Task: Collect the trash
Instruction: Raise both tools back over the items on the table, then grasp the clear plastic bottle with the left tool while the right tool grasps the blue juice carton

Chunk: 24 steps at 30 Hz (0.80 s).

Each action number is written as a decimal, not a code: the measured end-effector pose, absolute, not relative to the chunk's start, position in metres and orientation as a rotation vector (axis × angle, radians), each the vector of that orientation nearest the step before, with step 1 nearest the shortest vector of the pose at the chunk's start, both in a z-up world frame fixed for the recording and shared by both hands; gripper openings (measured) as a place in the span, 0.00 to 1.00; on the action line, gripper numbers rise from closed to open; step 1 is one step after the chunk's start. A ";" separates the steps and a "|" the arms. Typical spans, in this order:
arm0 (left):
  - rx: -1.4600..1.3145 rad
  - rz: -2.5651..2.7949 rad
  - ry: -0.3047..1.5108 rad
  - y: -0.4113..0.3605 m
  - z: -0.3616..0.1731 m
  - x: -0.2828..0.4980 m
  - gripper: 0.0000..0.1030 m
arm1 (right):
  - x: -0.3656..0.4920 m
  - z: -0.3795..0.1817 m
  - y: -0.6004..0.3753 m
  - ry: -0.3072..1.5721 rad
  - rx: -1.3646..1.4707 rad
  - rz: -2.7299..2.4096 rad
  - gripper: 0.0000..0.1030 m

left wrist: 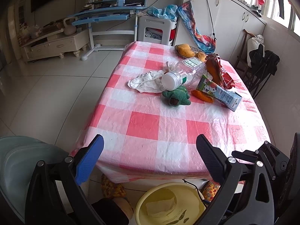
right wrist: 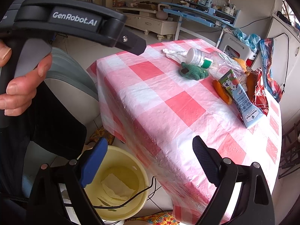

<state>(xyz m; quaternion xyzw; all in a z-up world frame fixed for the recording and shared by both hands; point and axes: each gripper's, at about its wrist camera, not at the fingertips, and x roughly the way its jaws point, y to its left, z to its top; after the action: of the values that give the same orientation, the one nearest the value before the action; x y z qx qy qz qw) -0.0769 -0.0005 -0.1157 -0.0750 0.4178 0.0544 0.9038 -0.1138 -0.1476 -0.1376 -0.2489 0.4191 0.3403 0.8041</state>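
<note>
On the pink checked table (left wrist: 150, 127) lie a crumpled white tissue (left wrist: 146, 82), a clear plastic bottle (left wrist: 185, 75) with a white cap, a milk carton (left wrist: 219, 91) and a red snack wrapper (left wrist: 221, 71). The same items show in the right wrist view: tissue (right wrist: 174, 53), bottle (right wrist: 215, 61), carton (right wrist: 241, 99), wrapper (right wrist: 260, 95). A yellow bin (left wrist: 168, 204) on the floor below the near table edge holds a white tissue; it also shows in the right wrist view (right wrist: 116, 185). My left gripper (left wrist: 150, 148) is open and empty over the near edge. My right gripper (right wrist: 150, 153) is open and empty beside the bin.
A green knitted toy (left wrist: 177, 97), an orange knitted piece (left wrist: 202, 95) and a basket of yellow toys (left wrist: 185, 50) share the table. A grey chair (left wrist: 20, 161) stands at the left. A black cable (right wrist: 131, 198) runs across the bin. A folding chair (left wrist: 260, 69) stands at the right.
</note>
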 end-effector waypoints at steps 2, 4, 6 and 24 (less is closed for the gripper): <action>-0.152 0.117 0.865 0.000 -0.116 -0.077 0.93 | -0.114 -0.138 -0.147 0.896 -0.536 0.730 0.85; -0.150 0.126 0.870 0.001 -0.117 -0.076 0.93 | -0.114 -0.138 -0.146 0.895 -0.536 0.730 0.85; -0.159 0.130 0.876 0.003 -0.118 -0.076 0.93 | -0.115 -0.138 -0.146 0.892 -0.537 0.731 0.85; -0.173 0.128 0.902 0.009 -0.119 -0.061 0.92 | -0.110 -0.123 -0.150 0.844 -0.493 0.750 0.85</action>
<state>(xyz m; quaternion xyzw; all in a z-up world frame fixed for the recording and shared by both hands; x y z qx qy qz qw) -0.0607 0.0091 -0.1190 -0.0833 0.4351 0.0619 0.8944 -0.1097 -0.1504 -0.1233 -0.2312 0.3959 0.3517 0.8162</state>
